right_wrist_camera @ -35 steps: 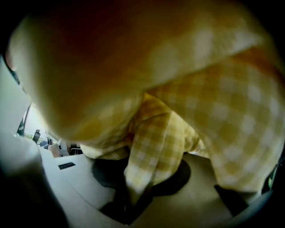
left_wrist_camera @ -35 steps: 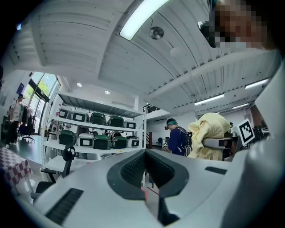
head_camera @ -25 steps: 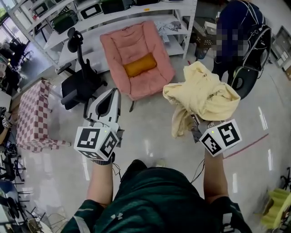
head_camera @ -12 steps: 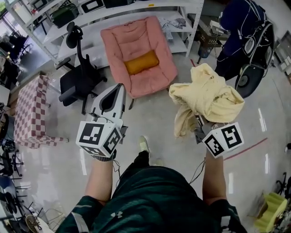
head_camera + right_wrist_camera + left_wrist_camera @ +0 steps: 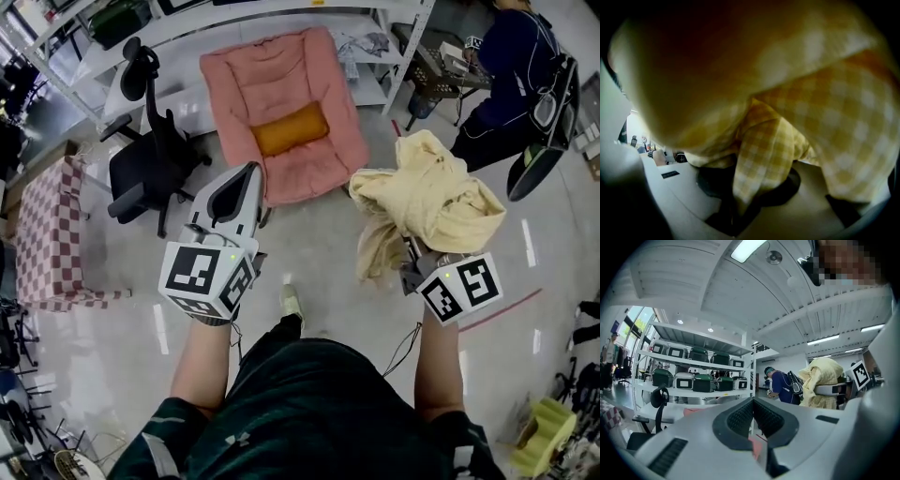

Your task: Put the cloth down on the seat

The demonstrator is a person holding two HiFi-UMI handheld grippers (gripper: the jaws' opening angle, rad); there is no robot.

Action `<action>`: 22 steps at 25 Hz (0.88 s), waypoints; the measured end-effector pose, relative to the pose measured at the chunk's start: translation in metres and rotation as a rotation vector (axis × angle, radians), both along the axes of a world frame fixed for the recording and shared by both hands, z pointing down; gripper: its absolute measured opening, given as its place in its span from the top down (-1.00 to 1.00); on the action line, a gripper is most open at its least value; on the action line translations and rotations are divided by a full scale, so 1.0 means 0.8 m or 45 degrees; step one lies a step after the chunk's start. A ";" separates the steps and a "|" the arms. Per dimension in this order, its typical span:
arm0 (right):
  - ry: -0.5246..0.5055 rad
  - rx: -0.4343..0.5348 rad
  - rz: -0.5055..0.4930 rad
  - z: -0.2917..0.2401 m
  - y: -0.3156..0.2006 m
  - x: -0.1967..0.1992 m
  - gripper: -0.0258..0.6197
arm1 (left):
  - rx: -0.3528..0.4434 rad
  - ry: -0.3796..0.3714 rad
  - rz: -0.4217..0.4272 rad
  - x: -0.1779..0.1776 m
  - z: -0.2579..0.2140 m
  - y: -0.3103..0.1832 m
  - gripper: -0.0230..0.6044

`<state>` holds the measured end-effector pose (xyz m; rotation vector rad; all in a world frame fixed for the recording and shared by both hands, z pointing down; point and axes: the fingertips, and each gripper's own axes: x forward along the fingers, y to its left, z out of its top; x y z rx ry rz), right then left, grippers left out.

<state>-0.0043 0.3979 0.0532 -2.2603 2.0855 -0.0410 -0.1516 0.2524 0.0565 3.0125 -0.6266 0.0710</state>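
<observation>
A crumpled pale yellow checked cloth [image 5: 429,195] hangs bunched over my right gripper [image 5: 410,251], which is shut on it; the jaws are buried under the fabric. In the right gripper view the cloth [image 5: 764,140] fills nearly everything and a fold is pinched in the right gripper [image 5: 749,187]. The seat [image 5: 281,103] is a pink padded floor chair with an orange cushion [image 5: 292,129], ahead and left of the cloth. My left gripper [image 5: 247,178] points toward the seat's near edge, shut and empty. The left gripper [image 5: 752,411] shows its pads touching.
A black office chair [image 5: 145,169] stands left of the seat, and a red-checked bench [image 5: 52,234] further left. White shelving [image 5: 234,33] with cases runs behind. A person [image 5: 511,66] in dark clothes stands at the upper right. The wearer's foot [image 5: 291,302] is on the floor.
The wearer has stepped forward, so the pink seat is nearer and a foot has come into view. Both grippers keep their hold and pose; the person behind has shifted right.
</observation>
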 end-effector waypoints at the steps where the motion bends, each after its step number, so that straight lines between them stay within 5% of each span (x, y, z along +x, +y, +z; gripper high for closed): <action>1: 0.000 -0.007 -0.003 0.002 -0.016 0.001 0.53 | -0.001 -0.004 -0.001 0.003 0.003 -0.015 0.91; 22: 0.047 -0.154 -0.178 0.061 -0.268 0.046 0.53 | -0.084 -0.020 -0.025 0.049 0.055 -0.236 0.91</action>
